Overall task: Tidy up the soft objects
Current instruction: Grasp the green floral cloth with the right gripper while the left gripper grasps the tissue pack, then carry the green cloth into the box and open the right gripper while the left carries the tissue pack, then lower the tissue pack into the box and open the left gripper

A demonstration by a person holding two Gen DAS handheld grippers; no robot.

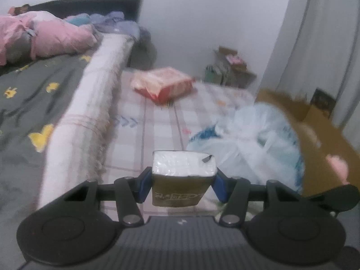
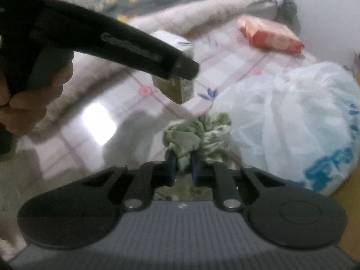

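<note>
Pinched by only a fold in the closed right gripper (image 2: 182,168), the green floral cloth (image 2: 198,135) above the floor could slip free, while the left gripper (image 1: 181,183) clamps a tissue pack (image 1: 183,177).

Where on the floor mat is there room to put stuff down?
Bare checked mat lies between the bed's white blanket edge, the red packet and the plastic bag. By the bag it is crowded.
</note>
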